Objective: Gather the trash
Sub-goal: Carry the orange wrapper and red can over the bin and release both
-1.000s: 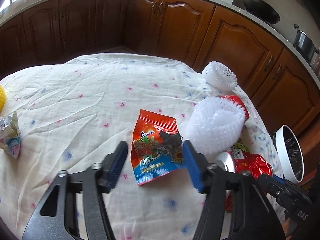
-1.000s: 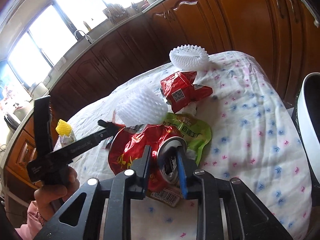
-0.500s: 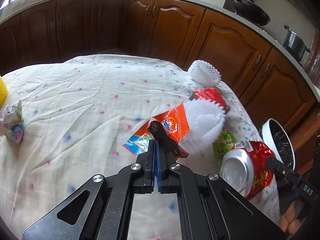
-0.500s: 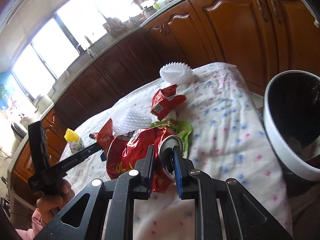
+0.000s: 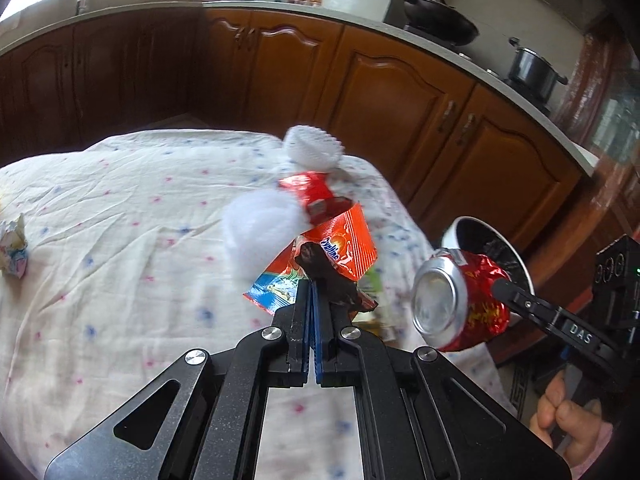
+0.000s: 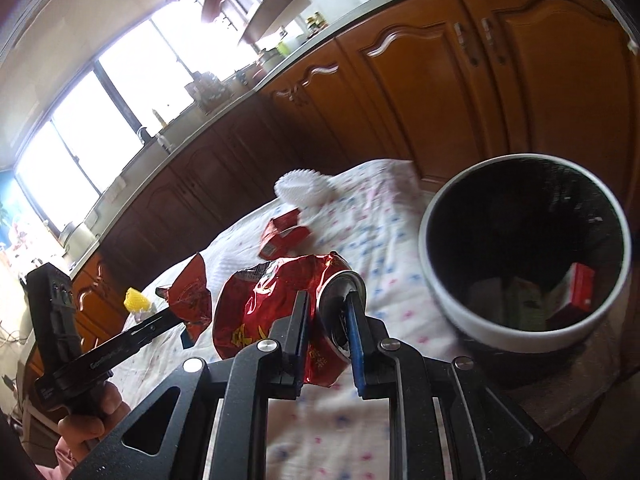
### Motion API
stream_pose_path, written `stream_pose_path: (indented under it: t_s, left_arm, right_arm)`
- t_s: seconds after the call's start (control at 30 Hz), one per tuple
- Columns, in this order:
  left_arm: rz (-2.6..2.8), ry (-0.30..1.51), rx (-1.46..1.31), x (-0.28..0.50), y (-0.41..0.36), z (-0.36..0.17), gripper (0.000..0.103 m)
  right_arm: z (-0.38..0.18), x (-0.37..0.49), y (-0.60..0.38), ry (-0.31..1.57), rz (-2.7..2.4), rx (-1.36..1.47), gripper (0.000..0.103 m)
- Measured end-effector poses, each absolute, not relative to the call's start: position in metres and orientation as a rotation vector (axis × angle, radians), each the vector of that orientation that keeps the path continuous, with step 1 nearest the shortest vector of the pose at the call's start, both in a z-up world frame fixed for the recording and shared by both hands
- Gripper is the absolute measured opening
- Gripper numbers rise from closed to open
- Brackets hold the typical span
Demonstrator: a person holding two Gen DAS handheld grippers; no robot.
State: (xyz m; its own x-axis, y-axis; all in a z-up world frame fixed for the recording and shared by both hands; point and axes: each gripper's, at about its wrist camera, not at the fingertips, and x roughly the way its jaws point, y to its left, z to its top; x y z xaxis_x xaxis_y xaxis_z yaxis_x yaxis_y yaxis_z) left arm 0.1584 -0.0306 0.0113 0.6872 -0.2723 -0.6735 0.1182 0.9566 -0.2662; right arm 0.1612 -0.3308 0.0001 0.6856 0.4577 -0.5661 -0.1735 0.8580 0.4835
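Note:
My left gripper (image 5: 312, 292) is shut on an orange snack wrapper (image 5: 340, 248) and holds it above the table; the wrapper also shows in the right wrist view (image 6: 194, 300). My right gripper (image 6: 328, 308) is shut on a crushed red can with a red foil bag (image 6: 260, 308), lifted near the table's right edge, next to a white trash bin (image 6: 460, 320) with a black liner. The can also shows in the left wrist view (image 5: 452, 300), in front of the bin (image 5: 452, 232). The bin holds some packets.
On the flowered tablecloth (image 5: 120, 240) lie two white foam nets (image 5: 312, 148) (image 5: 256, 228), a red packet (image 5: 312, 192), a green bag partly hidden, and a crumpled wrapper (image 5: 14, 248) at the left. A yellow object (image 6: 136, 300) sits far left. Wooden cabinets surround the table.
My left gripper shut on the orange wrapper and lifted it. My right gripper lifted the can and bag and carried them right, toward the bin.

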Motion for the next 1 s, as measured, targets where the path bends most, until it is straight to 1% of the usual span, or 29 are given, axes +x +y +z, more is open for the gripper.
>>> stream_pose_path:
  t_s: [0.4,1.0]
  left_arm:
    - [-0.360,0.795,-0.133,0.166,-0.115,0.021,0.001]
    - [-0.493,0.815,-0.048,0.192,-0.198,0.025,0.001]
  right_arm:
    - [-0.003,0.149,-0.402,0.704,0.240,0.458,0.018]
    - [0.000,0.158,-0.473,0.679,0.093,0.439,0.018]
